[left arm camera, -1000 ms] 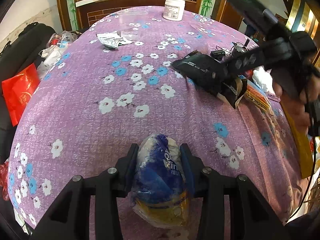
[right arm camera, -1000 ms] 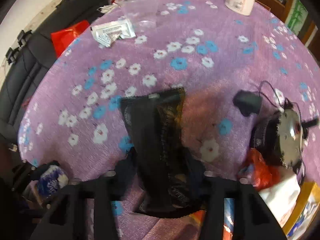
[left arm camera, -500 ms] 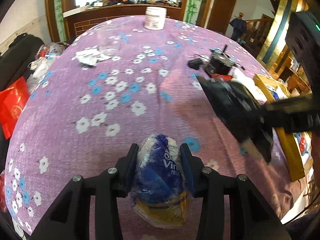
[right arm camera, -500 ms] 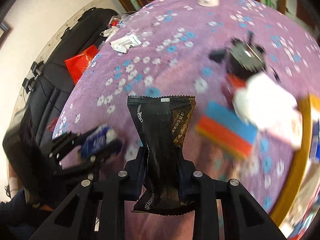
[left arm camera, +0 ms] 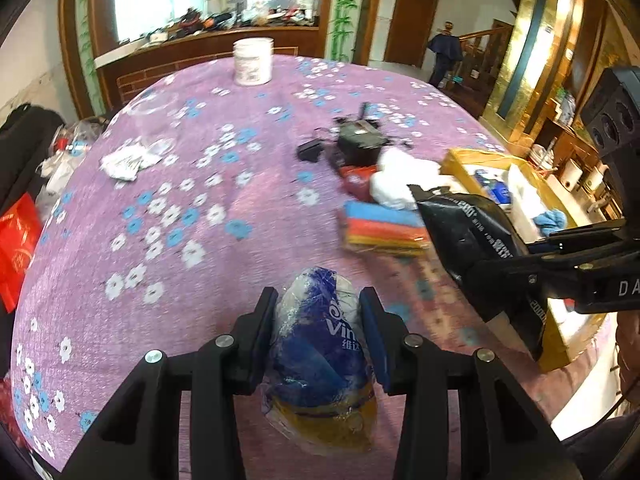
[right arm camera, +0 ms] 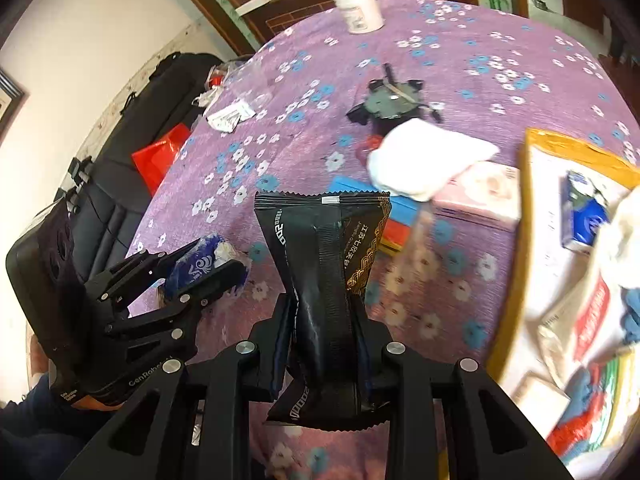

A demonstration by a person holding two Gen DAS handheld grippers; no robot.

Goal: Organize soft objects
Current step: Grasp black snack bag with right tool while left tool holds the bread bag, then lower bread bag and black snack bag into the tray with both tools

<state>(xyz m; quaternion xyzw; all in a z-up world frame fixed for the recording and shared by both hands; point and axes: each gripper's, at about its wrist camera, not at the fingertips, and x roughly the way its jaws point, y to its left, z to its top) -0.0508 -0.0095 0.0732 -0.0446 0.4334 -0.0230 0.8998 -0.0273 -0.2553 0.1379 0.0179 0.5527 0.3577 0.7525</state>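
The left gripper (left arm camera: pixel 319 336) clamps a tissue pack (left arm camera: pixel 320 356), long axis along the fingers. The right gripper (right arm camera: pixel 325 340) pinches a black pouch (right arm camera: pixel 326 280) at its waist, lengthwise.

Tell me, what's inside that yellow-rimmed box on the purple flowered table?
Inside the yellow-rimmed box: a blue tissue packet, white cloth, a red-and-white packet. Whatever lies beneath them is covered.

Yellow box (right arm camera: pixel 532 168) contents blurred, cut off at right edge.
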